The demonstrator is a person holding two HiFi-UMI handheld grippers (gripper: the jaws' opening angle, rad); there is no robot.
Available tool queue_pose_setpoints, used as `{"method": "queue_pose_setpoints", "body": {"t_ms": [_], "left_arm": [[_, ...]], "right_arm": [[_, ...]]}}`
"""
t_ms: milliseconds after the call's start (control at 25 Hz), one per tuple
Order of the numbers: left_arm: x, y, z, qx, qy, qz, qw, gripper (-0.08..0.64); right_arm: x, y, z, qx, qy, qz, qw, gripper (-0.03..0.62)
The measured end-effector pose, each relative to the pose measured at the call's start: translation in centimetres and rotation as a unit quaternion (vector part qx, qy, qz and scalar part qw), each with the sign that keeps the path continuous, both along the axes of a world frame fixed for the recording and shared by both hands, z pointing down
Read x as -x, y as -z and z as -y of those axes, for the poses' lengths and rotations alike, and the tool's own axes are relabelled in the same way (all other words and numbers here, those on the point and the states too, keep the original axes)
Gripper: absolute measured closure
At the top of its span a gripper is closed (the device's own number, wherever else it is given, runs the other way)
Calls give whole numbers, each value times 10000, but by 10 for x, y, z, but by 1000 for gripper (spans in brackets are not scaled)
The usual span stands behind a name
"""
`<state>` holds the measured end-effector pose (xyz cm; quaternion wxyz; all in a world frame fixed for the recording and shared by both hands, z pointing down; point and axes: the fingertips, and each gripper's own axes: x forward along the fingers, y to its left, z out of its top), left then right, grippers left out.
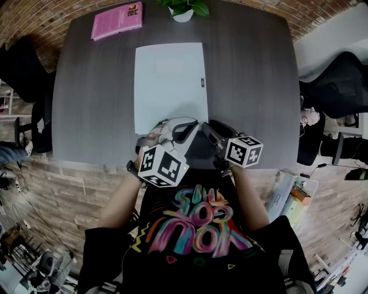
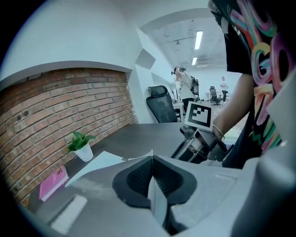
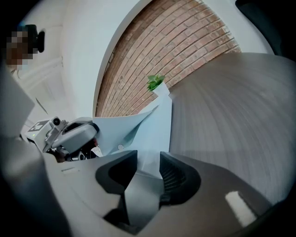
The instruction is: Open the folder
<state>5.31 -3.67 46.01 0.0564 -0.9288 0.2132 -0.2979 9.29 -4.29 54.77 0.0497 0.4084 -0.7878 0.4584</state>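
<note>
A pale blue folder lies flat on the dark table, its length running away from me. My left gripper is at the folder's near edge, shut on the cover's near corner. That corner stands up a little above the closed jaws of the left gripper. In the right gripper view the cover curls up off the sheet below, toward the left gripper. My right gripper sits just right of it, open. The folder's near edge shows in the gap of the right gripper, with no pad pressing on it.
A pink book lies at the table's far left corner and a small potted plant stands at the far edge. Black office chairs stand to the right and left of the table. Brick wall runs behind it.
</note>
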Motion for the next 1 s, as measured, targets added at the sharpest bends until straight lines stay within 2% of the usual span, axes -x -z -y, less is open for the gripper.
{"method": "queue_pose_setpoints", "body": {"t_ms": [160,320,440,600,680,760,800,1000], "left_arm": [[6,26,3,-193,129,-307,9993,557],[26,57,8,-141,512,-797,9954,557],[45,81,10,-388,749,-1122,9901,557],[77,110,11,-668,1102,-1575,9791,557],[101,114,10,-525,1548,-1804,9699,557],[126,113,10,-241,2148,-2042,9548,557],[137,114,10,-224,2355,-2117,9483,557],[193,123,7,-504,3147,-2474,9150,557]], "right_arm": [[-1,0,1,-1,-7,-78,10000,436],[-3,0,2,13,-6,-77,10000,436],[-2,0,3,6,21,-122,9999,436],[-4,2,0,-10,5,-214,9998,436],[-4,1,1,-22,32,-265,9996,436],[-3,2,3,-47,68,-299,9995,436],[-3,2,4,-57,76,-326,9994,436],[-2,2,4,-92,109,-489,9987,436]]}}
